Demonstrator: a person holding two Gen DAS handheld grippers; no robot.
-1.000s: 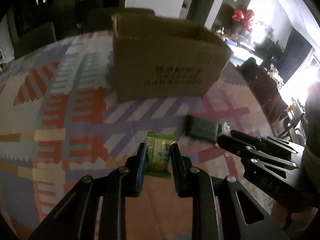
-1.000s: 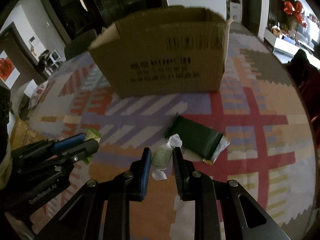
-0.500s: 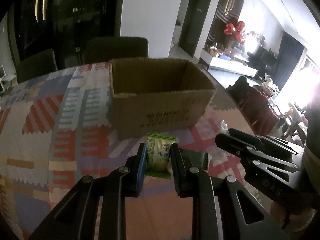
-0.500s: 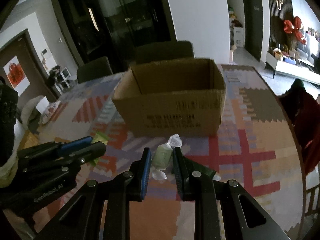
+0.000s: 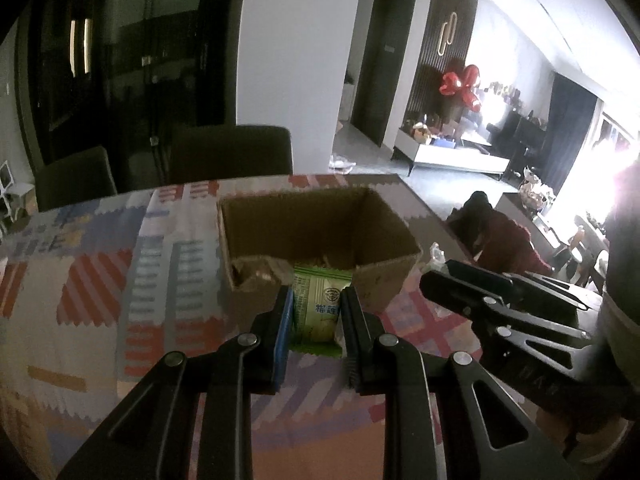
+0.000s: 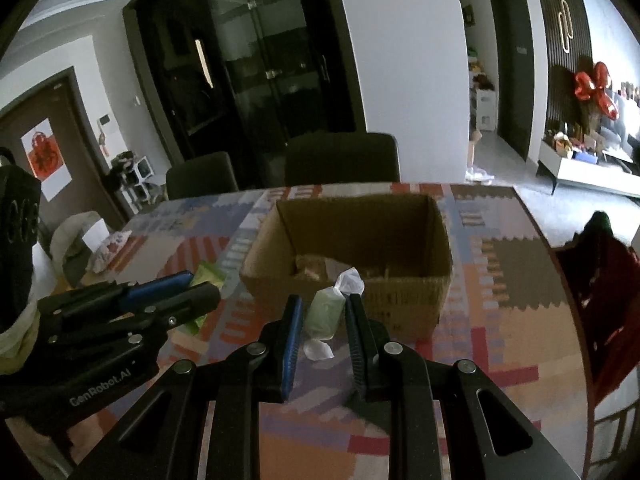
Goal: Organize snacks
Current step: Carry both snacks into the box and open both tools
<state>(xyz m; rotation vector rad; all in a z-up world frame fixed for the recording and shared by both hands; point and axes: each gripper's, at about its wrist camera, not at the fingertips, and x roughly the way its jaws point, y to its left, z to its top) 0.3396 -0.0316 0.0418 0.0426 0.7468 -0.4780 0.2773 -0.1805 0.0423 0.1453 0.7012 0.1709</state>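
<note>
**Both snacks lifted clear, box now in reach**

Since a second ago both grippers have risen off the bench (image 5: pixel 100 288), and the cardboard box (image 5: pixel 316 236) has dropped from the upper frame to the centre, its open top and a few items inside now visible. That suggests pickup is done and the drop is next.

The left gripper (image 5: pixel 316 312) pitches down toward the near wall of the box, fingers pinching a green snack packet (image 5: pixel 316 304). The right gripper (image 6: pixel 323 314), likewise angled down beside it, fingers clamped on a pale green wrapped candy (image 6: pixel 326 312) with white twisted ends. Each gripper appears at the other's frame edge, side by side.
</note>
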